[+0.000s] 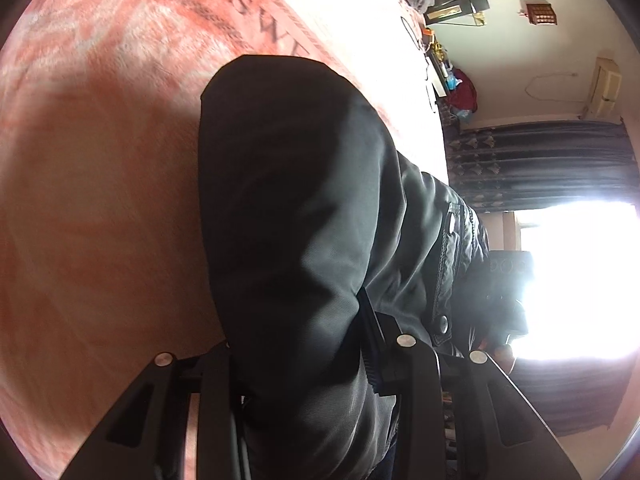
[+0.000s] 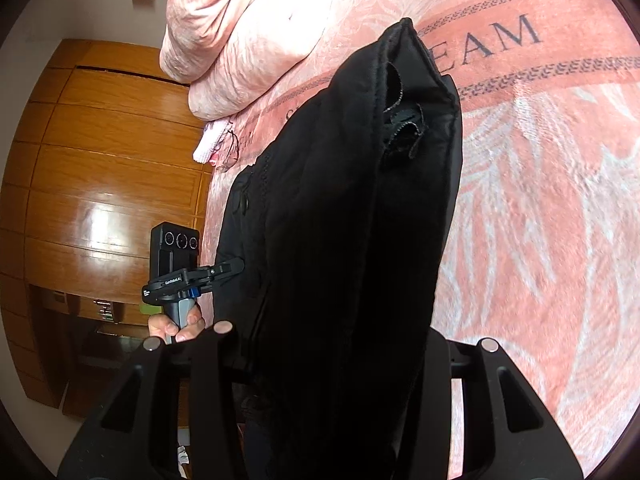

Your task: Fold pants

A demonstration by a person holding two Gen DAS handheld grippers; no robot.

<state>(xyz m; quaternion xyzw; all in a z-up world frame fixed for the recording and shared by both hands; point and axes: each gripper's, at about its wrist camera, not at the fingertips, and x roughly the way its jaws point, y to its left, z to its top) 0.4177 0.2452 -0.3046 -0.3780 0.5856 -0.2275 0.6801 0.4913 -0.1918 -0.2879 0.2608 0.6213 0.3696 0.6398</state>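
The black pants [image 1: 304,208] hang over a pink blanket [image 1: 100,160]. My left gripper [image 1: 316,364] is shut on the pants near the waistband, where metal snaps show. The cloth fills the gap between its fingers. In the right wrist view the pants [image 2: 352,240] hang as a dark folded bundle, with a leg opening at the top. My right gripper [image 2: 328,360] is shut on this cloth. The left gripper [image 2: 224,272] shows there too, held in a hand and gripping the pants' edge.
The pink blanket [image 2: 540,200] covers the bed. A bunched pink quilt [image 2: 240,28] lies at its far end. Wooden wardrobe doors [image 2: 100,160] stand beside the bed. A dark curtain [image 1: 540,168] and a bright window [image 1: 580,280] are on the other side.
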